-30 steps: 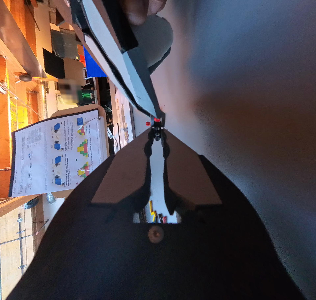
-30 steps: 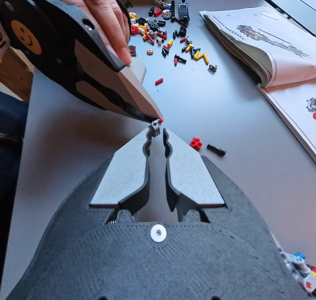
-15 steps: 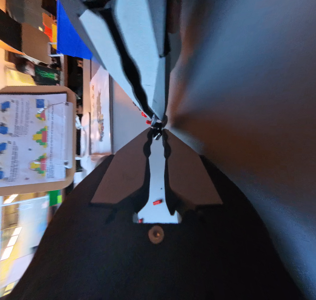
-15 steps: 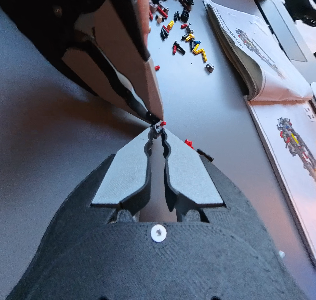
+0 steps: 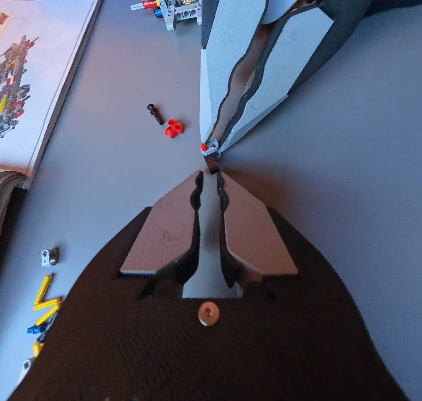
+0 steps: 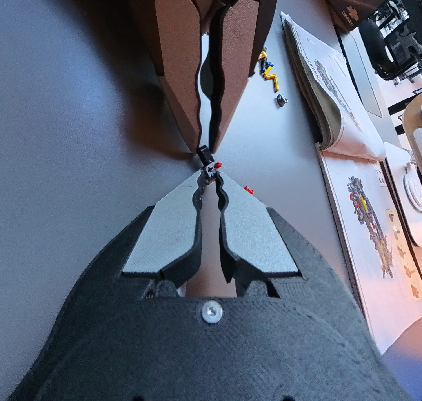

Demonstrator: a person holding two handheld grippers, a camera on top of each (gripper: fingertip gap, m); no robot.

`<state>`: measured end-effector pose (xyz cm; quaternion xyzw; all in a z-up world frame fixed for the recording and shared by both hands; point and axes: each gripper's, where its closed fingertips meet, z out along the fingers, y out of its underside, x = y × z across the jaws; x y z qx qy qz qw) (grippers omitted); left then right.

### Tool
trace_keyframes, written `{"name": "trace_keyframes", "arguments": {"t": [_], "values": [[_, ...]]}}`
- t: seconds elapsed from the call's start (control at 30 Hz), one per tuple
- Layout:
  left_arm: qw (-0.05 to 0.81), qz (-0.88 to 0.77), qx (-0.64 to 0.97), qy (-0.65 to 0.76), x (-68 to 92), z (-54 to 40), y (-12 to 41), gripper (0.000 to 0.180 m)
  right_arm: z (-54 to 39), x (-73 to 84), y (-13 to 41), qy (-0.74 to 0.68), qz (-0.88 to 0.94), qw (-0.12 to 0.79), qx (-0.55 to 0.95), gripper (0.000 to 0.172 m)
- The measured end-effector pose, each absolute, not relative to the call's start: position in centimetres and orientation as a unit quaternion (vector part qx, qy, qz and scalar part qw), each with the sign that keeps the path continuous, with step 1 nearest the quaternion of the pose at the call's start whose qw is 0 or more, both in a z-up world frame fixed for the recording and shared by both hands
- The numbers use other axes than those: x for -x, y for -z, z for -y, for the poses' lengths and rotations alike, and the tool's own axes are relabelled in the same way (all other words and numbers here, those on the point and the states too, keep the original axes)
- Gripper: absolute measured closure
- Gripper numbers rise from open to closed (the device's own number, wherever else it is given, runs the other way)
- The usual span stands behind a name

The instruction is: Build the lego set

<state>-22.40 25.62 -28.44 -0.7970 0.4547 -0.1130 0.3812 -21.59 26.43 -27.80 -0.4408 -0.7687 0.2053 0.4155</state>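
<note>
A small brick assembly hangs between my two grippers above the grey table [image 5: 331, 207]. It is a grey connector [image 5: 212, 148] with a red pin [image 5: 204, 147] and a black piece [image 5: 212, 165] plugged into it. My right gripper [image 6: 209, 175] is shut on the grey connector [image 6: 209, 170]; it also shows in the left wrist view [image 5: 213, 142], coming in from above. My left gripper [image 5: 209, 173] is slightly open. The black piece's free end [image 6: 204, 153] stands at its tips, with a gap showing beside it.
A red connector [image 5: 174, 128] and a black pin [image 5: 155, 114] lie on the table nearby. An open instruction book [image 5: 45, 70] lies at the left, and a part-built model [image 5: 180, 2] sits at the top. Yellow axles [image 5: 44, 298] and a grey piece [image 5: 49, 256] lie at lower left. Left and right tips are no more than a few centimetres apart. My right tips are roughly 7 cm from the black pin [image 5: 155, 114].
My right gripper's pads closed onto the grey connector. My left gripper, shut on the black piece a second ago, eased its pads apart. Both grippers tilted, so the views swung down toward the table.
</note>
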Motion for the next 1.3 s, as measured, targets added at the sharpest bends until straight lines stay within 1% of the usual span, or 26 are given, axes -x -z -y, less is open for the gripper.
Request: {"name": "trace_keyframes", "arguments": {"t": [0.1,0.37,0.43,0.53,0.7,0.8,0.93,0.97,1.0,1.07,1.3], "values": [[0.376,-0.454,0.799,0.119,22.2,-25.4,28.5,0.177,-26.4,21.6,27.8,-0.2,0.77,0.421,0.435,0.166],[0.359,-0.42,0.819,0.155,22.1,-25.4,28.5,0.175,-26.6,21.8,27.8,-0.165,0.774,0.441,0.422,0.166],[0.359,-0.415,0.821,0.156,22.2,-25.5,28.5,0.172,-26.7,21.8,27.8,-0.164,0.774,0.443,0.422,0.166],[0.353,-0.422,0.817,0.172,21.8,-25.1,28.5,0.152,-26.9,21.9,27.8,-0.16,0.772,0.445,0.425,0.166],[0.354,-0.428,0.814,0.169,21.4,-25.2,28.5,0.151,-26.9,21.9,27.8,-0.153,0.772,0.448,0.425,0.166],[0.352,-0.412,0.823,0.17,21.5,-25.6,28.6,0.156,-27.0,21.9,27.8,-0.145,0.772,0.45,0.424,0.166],[0.356,-0.397,0.83,0.164,21.9,-26.1,28.5,0.149,-26.4,22.0,27.8,-0.164,0.773,0.444,0.421,0.166],[0.355,-0.402,0.828,0.166,21.8,-25.9,28.5,0.155,-26.5,22.0,27.8,-0.161,0.774,0.445,0.421,0.166],[0.356,-0.407,0.825,0.164,21.7,-25.8,28.5,0.166,-26.5,22.0,27.8,-0.161,0.773,0.445,0.421,0.166],[0.363,-0.413,0.822,0.146,21.9,-25.9,28.5,0.172,-26.5,22.0,27.8,-0.164,0.772,0.444,0.424,0.166],[0.371,-0.413,0.822,0.128,22.1,-26.2,28.5,0.173,-26.4,21.8,27.5,-0.188,0.762,0.439,0.437,0.164]]}}
